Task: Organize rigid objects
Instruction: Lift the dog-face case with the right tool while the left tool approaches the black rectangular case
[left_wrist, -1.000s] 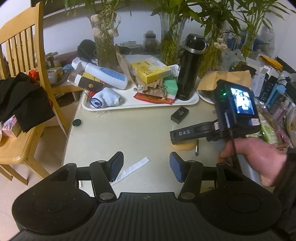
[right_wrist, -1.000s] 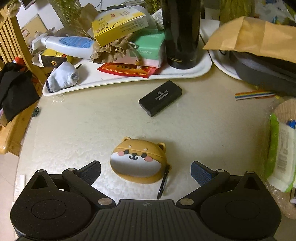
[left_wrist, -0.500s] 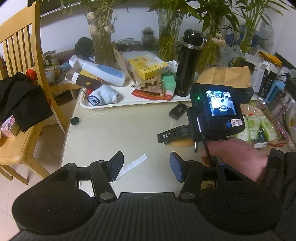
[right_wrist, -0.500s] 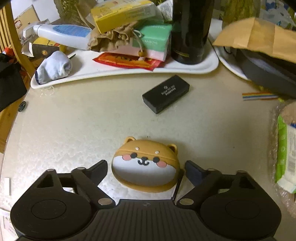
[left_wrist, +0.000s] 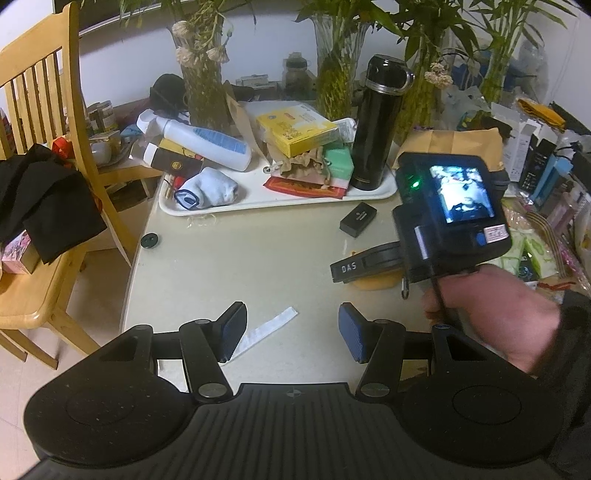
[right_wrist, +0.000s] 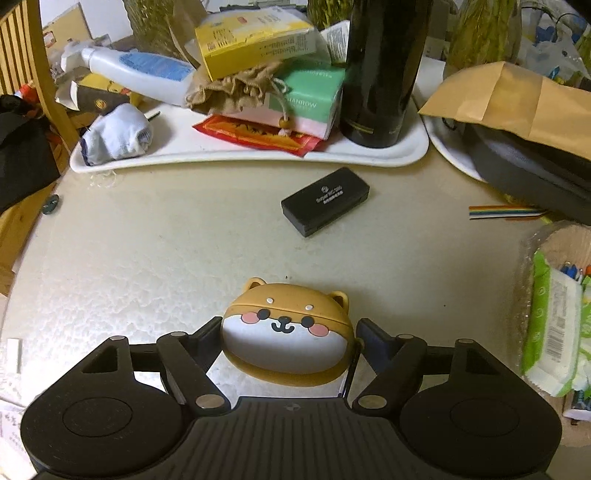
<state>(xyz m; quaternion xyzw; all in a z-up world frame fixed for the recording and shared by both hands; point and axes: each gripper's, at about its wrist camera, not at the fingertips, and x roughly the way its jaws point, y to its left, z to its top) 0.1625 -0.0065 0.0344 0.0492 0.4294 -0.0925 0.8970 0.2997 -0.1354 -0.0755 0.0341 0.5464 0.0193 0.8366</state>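
A tan and white dog-face case (right_wrist: 286, 334) with a black clip lies on the beige table. My right gripper (right_wrist: 286, 338) is closed on its two sides; the fingers touch it. In the left wrist view the case (left_wrist: 373, 282) shows as a tan edge under the right gripper's body. A small black box (right_wrist: 325, 201) lies beyond it, in front of the white tray (right_wrist: 369, 157); it also shows in the left wrist view (left_wrist: 358, 220). My left gripper (left_wrist: 291, 330) is open and empty over the table's near edge.
The tray holds a black flask (left_wrist: 378, 123), yellow box (left_wrist: 295, 127), white bottle (left_wrist: 201, 142), sock (left_wrist: 210, 190) and green box. A paper strip (left_wrist: 267, 330) lies by the left gripper. A wooden chair (left_wrist: 40, 147) stands left. Wipes packs (right_wrist: 554, 328) and a brown envelope (right_wrist: 517, 99) are right.
My right gripper moved forward around the dog-face case and its fingers closed in on it. The left gripper stayed open and still.
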